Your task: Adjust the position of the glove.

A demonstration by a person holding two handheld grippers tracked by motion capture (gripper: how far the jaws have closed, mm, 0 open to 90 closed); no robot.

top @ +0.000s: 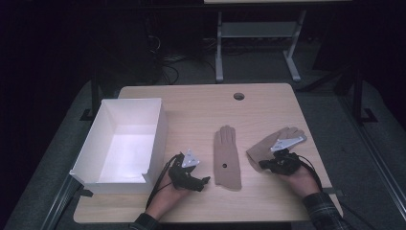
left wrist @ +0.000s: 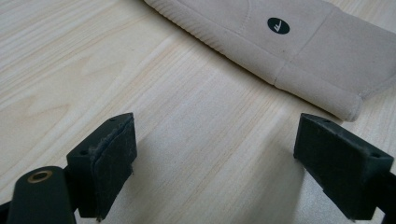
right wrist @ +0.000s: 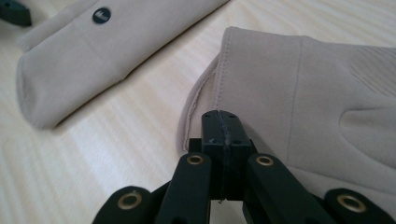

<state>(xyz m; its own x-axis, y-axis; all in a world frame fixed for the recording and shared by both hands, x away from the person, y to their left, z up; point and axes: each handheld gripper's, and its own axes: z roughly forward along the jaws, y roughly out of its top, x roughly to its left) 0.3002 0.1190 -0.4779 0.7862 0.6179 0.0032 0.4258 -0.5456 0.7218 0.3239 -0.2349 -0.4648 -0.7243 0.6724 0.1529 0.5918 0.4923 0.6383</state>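
pinching soft beige glove (right wrist: 299, 84) cuff, right gripper (right wrist: 223, 122) pressed together; left gripper (left wrist: 215, 154) spread over pale woodgrain table (left wrist: 93, 70)

A light wooden desk (top: 201, 103) with a round cable hole (top: 239, 96) near its far edge carries a white, open-topped rectangular cardboard box (top: 158, 125), which sits just to the left of the left hand-held gripper (top: 191, 179). Beyond the desk, well away from both hand-held grippers, stands what looks like a grey metal table frame (top: 258, 33) on the dark floor.
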